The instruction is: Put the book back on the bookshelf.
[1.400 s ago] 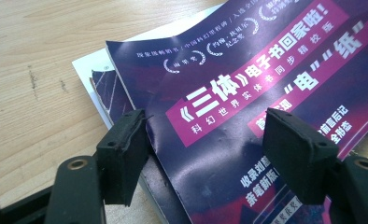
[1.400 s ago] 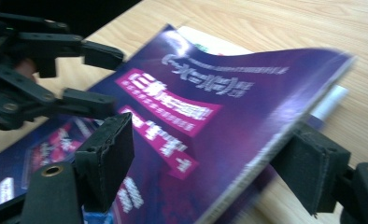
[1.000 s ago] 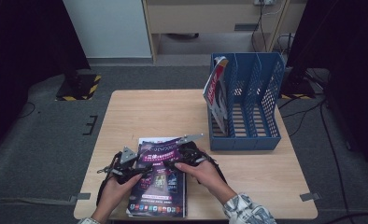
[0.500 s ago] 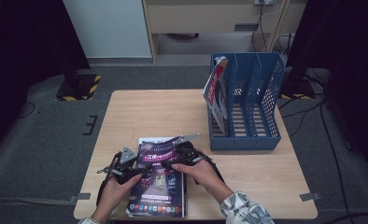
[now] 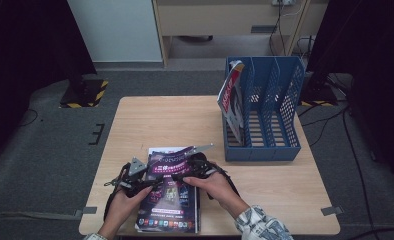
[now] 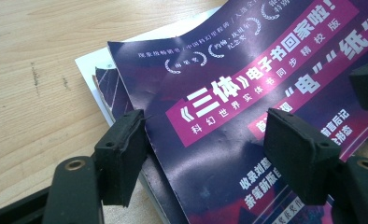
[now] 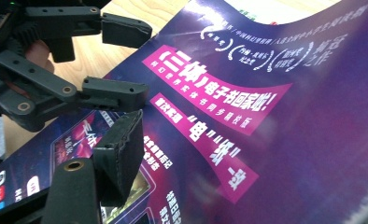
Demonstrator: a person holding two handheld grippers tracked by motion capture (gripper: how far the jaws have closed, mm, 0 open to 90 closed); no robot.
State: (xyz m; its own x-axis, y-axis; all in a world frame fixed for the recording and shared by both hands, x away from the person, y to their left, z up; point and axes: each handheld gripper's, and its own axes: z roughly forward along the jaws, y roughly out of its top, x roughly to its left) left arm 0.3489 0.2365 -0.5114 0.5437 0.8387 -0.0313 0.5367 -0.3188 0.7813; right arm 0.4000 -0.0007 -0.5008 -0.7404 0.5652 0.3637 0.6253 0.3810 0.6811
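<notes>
A purple-covered magazine [image 5: 172, 172] tops a small stack [image 5: 167, 217] at the table's front, its far edge curled upward. My left gripper [image 5: 144, 181] is at the cover's left edge. In the left gripper view its jaws [image 6: 205, 144] stand apart: one pad at the cover's [image 6: 229, 93] edge, the other above the printed face, not pinching. My right gripper [image 5: 189, 169] reaches in from the right. Its jaws [image 7: 205, 149] have just been closing with the raised cover [image 7: 247, 93] between them. One pad rests over the page and the other is hidden behind it.
A blue file rack [image 5: 275, 115] stands at the right of the wooden table [image 5: 185, 120], holding an upright magazine [image 5: 232, 100] in its leftmost slot. The left gripper [image 7: 121, 60] appears close by in the right gripper view. A lower magazine [image 6: 109, 88] peeks from under the cover.
The right gripper has shifted slightly on the raised cover. Both hands and the stack otherwise stay where they were.
</notes>
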